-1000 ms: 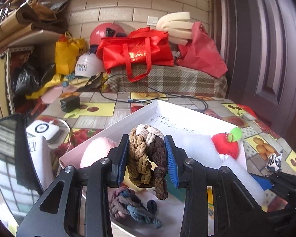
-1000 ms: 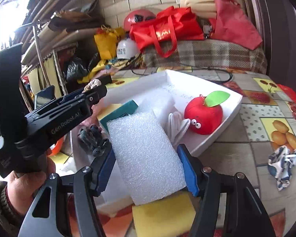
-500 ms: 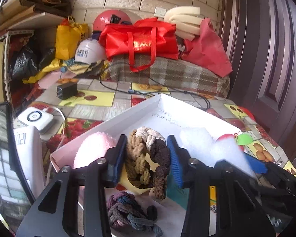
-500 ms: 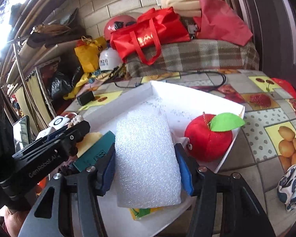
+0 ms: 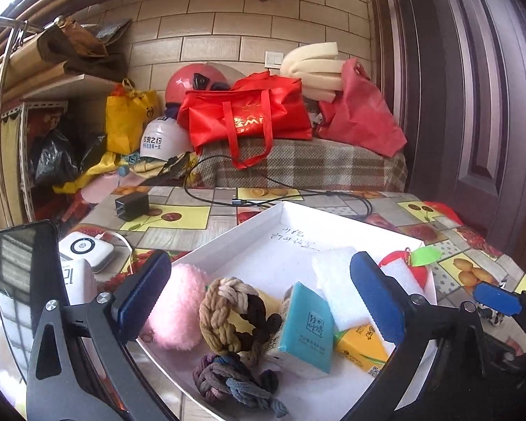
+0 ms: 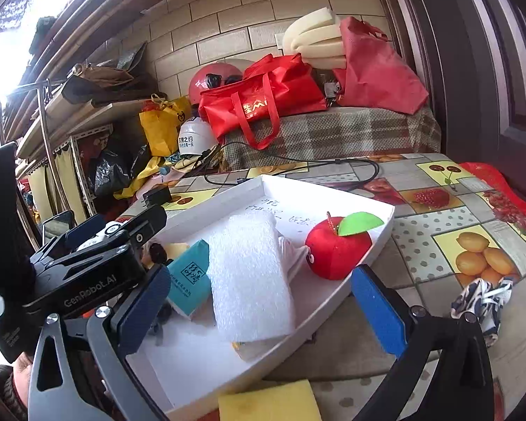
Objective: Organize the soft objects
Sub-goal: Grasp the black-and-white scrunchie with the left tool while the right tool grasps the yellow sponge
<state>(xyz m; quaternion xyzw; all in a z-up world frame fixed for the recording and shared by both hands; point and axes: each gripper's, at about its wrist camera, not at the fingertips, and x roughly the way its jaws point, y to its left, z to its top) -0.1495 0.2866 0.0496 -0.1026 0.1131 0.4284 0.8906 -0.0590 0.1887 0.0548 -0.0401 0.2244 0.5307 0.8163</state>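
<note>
From the left wrist view, the left gripper (image 5: 259,301) has just been opening and now stands wide, its pads clear of the brown braided ring (image 5: 233,315) resting in the white tray (image 5: 333,215). A pink puff (image 5: 179,307) lies at the ring's nine o'clock, a teal tissue pack (image 5: 307,329) at three, a darker braid (image 5: 233,382) at six.

From the right wrist view, the right gripper (image 6: 259,305) has likewise just been opening and gapes wide; the white foam pad (image 6: 250,277) lies loose in the tray, the red plush apple (image 6: 336,245) at its two o'clock. Most soft things look boxed already. Still outside, I'd judge: the yellow sponge (image 6: 270,405) at six and a patterned cloth (image 6: 480,301) at three
</note>
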